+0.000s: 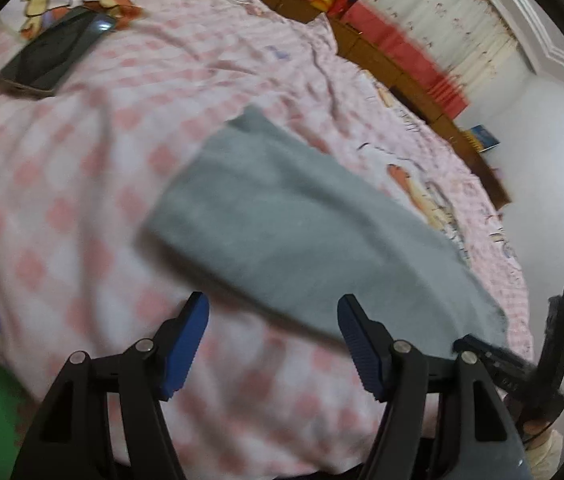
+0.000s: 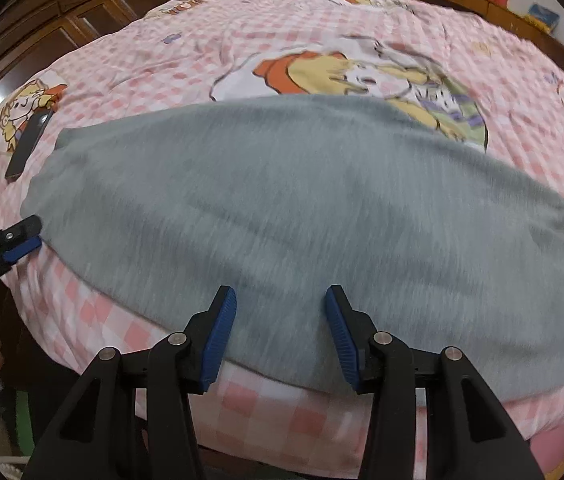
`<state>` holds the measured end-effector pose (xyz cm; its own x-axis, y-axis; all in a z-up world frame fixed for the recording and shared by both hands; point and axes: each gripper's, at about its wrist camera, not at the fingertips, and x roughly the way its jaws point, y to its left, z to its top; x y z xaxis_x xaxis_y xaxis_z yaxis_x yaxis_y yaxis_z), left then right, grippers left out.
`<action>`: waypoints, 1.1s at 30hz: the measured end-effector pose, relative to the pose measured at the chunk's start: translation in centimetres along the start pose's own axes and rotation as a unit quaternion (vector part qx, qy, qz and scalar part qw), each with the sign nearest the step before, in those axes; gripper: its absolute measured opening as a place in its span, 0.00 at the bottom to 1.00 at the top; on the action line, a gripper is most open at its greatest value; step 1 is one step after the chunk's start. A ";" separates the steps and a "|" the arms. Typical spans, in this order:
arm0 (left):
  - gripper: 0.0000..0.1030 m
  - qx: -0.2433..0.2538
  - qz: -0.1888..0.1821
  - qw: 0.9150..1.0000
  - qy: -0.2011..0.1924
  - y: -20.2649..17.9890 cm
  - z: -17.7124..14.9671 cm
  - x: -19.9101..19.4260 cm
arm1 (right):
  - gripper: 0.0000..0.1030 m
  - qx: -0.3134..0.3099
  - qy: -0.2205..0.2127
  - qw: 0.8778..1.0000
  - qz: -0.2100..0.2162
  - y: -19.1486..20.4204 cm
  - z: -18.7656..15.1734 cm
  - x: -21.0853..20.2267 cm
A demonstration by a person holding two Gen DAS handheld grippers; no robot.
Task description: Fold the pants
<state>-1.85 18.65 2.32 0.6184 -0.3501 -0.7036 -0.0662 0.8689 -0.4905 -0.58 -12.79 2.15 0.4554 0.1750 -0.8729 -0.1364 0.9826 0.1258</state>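
Grey pants (image 2: 301, 216) lie flat just ahead of both gaping, empty grippers, left (image 1: 274, 344) and right (image 2: 280, 338).

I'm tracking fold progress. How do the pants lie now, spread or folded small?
Spread long: the pants lie as one flat grey strip across the bed. Whether legs are stacked, cannot tell.

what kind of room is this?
Most likely a home bedroom: a bed under a pink checked cartoon-print cover, a dark wooden headboard behind it, red curtains. Grey pants lie on the cover.
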 end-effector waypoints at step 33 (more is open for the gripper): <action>0.46 -0.070 -0.021 0.993 -0.091 -0.1 1.3 1.5 | 0.75 0.002 -0.016 0.998 0.056 0.0 -0.9 0.7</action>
<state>0.12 18.54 1.97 0.7533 -0.3053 -0.5825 -0.1369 0.7935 -0.5930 -1.06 -12.67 1.07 0.4659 0.2864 -0.8372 -0.1843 0.9568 0.2248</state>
